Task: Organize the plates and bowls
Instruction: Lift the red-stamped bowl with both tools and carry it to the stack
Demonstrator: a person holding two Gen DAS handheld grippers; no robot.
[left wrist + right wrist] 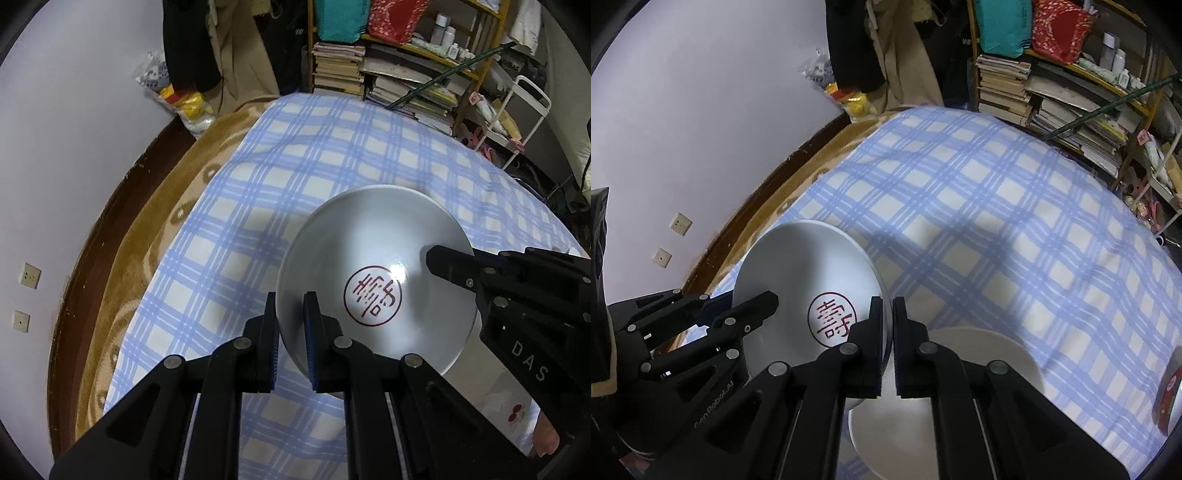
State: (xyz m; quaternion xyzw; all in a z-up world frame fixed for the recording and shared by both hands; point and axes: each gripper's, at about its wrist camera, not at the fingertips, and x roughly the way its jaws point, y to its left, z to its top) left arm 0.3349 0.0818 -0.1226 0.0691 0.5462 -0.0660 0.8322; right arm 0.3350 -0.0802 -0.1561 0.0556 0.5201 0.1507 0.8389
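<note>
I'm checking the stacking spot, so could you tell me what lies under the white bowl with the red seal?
Both grippers, left gripper and right gripper, clamp the white bowl by its rim above the blue checked cloth. Partly beneath it lies a white plate; the plate's near part is covered.

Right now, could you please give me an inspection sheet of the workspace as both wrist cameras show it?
Surface: blue checked cloth spread over a brown blanket.
Job's things: white bowl with a red seal mark, gripped at opposite rims and tilted; a plain white plate lies beneath on the cloth.
Clutter: a red-patterned item at the right edge, cut off, cannot identify.
Grippers: left gripper shut on the bowl's rim; right gripper shut on the opposite rim.
Cables: nothing seen.
Surroundings: shelf of stacked books, hanging clothes, wall sockets, white cart.
</note>
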